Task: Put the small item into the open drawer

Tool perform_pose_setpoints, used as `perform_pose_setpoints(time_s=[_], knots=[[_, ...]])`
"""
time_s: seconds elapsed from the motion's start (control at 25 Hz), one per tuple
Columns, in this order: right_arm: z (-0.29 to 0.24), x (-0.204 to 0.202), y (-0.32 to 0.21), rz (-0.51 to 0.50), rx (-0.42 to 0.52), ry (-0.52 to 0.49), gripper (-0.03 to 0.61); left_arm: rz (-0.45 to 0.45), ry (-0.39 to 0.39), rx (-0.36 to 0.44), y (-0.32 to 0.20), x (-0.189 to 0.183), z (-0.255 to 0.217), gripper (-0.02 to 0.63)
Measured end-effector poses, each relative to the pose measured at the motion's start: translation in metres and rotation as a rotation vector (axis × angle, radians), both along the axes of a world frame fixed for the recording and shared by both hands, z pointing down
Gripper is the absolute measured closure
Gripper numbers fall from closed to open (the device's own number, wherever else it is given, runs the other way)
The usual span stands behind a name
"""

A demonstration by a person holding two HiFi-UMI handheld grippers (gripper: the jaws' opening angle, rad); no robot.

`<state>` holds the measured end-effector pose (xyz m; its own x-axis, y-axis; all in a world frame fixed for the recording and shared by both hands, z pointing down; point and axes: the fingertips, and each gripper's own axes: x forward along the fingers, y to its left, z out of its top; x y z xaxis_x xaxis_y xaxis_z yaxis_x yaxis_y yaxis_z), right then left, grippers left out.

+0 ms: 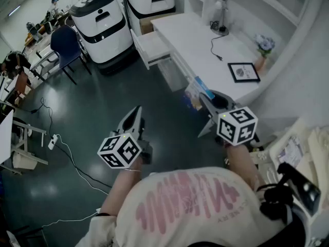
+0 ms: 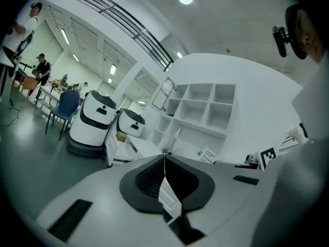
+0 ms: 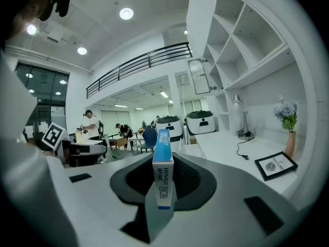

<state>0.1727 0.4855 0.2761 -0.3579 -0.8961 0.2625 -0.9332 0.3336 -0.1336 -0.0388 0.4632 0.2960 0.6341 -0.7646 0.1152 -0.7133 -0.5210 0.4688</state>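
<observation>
A small blue and white box (image 3: 165, 181) stands on edge between the jaws of my right gripper (image 3: 164, 153), which is shut on it. In the head view the right gripper (image 1: 204, 99) holds the box (image 1: 193, 93) above the dark floor, in front of the white desk (image 1: 198, 42). The desk's open drawer (image 1: 152, 47) juts out further ahead and to the left, apart from the box. My left gripper (image 1: 138, 110) hangs over the floor to the left. Its jaws (image 2: 165, 156) are shut with nothing between them.
Two white wheeled machines (image 1: 99, 25) stand beyond the drawer, with a blue chair (image 1: 64, 41) to their left. On the desk are a lamp (image 1: 221, 13), a black cable (image 1: 215, 48), a framed picture (image 1: 243, 72) and a flower vase (image 1: 264, 48). Cables and a power strip (image 1: 52, 141) lie on the floor at left.
</observation>
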Motion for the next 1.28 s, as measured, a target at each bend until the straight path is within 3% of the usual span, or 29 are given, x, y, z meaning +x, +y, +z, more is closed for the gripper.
perform_pose_setpoints(time_s=[0.44,0.8,1.12,1.28], knots=[[0.002,-0.017,-0.008,0.051,-0.012,0.000,0.483,0.029,0.016,0.010,-0.015,-0.025,-0.005,0.583],[-0.005,-0.057,-0.030,0.144,0.038,-0.055,0.483,0.090,0.003,0.051,-0.051,-0.080,-0.017,0.583],[0.017,-0.103,-0.038,0.154,-0.007,-0.064,0.483,0.111,0.013,-0.026,-0.070,-0.126,0.006,0.584],[0.029,-0.111,-0.051,0.144,-0.040,-0.049,0.483,0.120,0.032,-0.036,-0.076,-0.129,0.018,0.583]])
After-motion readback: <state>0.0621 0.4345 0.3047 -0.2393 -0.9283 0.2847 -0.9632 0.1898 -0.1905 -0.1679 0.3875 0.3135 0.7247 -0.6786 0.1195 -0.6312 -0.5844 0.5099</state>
